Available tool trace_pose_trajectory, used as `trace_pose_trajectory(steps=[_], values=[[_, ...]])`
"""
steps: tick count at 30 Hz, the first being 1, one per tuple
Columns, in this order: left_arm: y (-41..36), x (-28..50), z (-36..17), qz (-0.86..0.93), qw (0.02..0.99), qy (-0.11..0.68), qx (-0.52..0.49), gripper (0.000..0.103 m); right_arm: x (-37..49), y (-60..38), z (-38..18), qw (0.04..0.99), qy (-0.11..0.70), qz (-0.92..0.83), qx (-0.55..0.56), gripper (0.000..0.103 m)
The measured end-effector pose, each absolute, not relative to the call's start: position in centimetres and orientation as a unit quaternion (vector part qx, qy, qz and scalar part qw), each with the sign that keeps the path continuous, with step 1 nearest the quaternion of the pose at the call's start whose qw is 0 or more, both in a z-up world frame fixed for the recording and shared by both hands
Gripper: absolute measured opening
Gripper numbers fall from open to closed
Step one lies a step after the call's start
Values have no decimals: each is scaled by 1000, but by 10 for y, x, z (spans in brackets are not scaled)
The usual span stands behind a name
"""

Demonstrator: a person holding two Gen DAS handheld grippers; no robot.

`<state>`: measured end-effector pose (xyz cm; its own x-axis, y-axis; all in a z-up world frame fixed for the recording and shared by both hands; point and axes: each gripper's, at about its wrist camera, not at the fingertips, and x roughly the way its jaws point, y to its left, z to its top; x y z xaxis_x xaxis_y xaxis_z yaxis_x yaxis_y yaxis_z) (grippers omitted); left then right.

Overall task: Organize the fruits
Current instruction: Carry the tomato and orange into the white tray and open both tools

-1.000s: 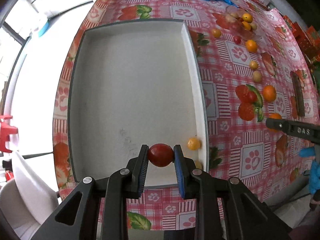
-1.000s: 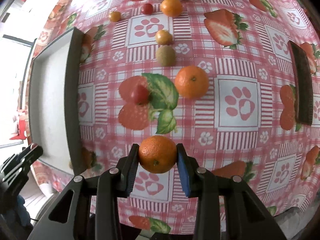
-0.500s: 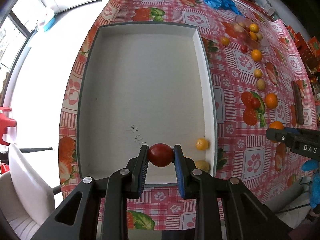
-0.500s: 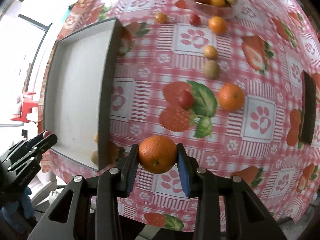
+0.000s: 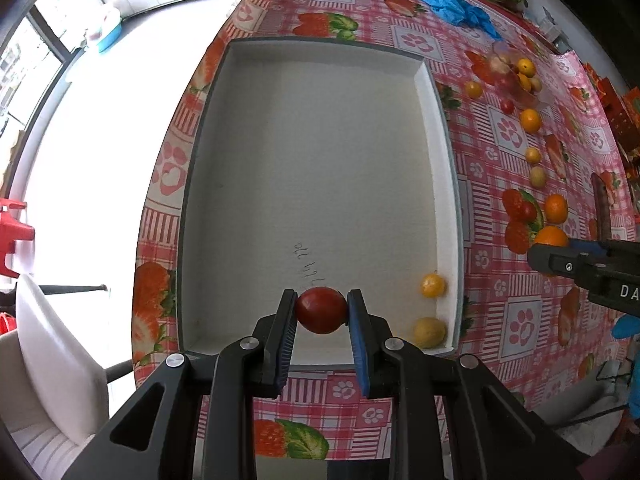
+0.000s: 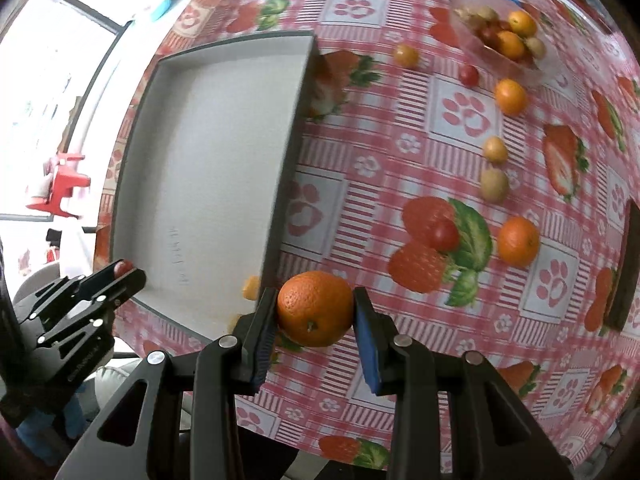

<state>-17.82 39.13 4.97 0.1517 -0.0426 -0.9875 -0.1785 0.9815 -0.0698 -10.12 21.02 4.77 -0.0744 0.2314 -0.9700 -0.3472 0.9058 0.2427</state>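
My left gripper (image 5: 321, 312) is shut on a red tomato (image 5: 321, 309) above the near end of a grey tray (image 5: 312, 160). Two small yellow fruits (image 5: 432, 285) lie in the tray's near right corner. My right gripper (image 6: 315, 312) is shut on an orange (image 6: 315, 307) and holds it above the tablecloth just right of the tray's (image 6: 192, 160) right wall. The left gripper also shows in the right wrist view (image 6: 120, 270), and the right gripper in the left wrist view (image 5: 550, 246).
Loose fruits lie on the strawberry tablecloth: an orange (image 6: 517, 241), a small tomato (image 6: 444, 235), a kiwi (image 6: 494, 184), more small ones beyond. A clear bowl (image 6: 500, 40) of fruit stands at the back. Blue gloves (image 5: 456, 10) lie far back. A dark strip (image 5: 600, 208) lies right.
Both grippers have risen and pulled back, so more of the tray shows. The right gripper with the orange has moved left towards the tray's wall. Both grips are unchanged.
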Motion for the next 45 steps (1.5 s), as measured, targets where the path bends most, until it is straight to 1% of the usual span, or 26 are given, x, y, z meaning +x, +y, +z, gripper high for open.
trace_pose_trajectory(steps=[24, 45], values=[[413, -188, 39, 59, 749, 652, -100, 27, -111, 259, 50, 660, 701, 258, -74, 40], [415, -182, 26, 59, 742, 661, -90, 27, -116, 284, 34, 643, 713, 267, -83, 40]])
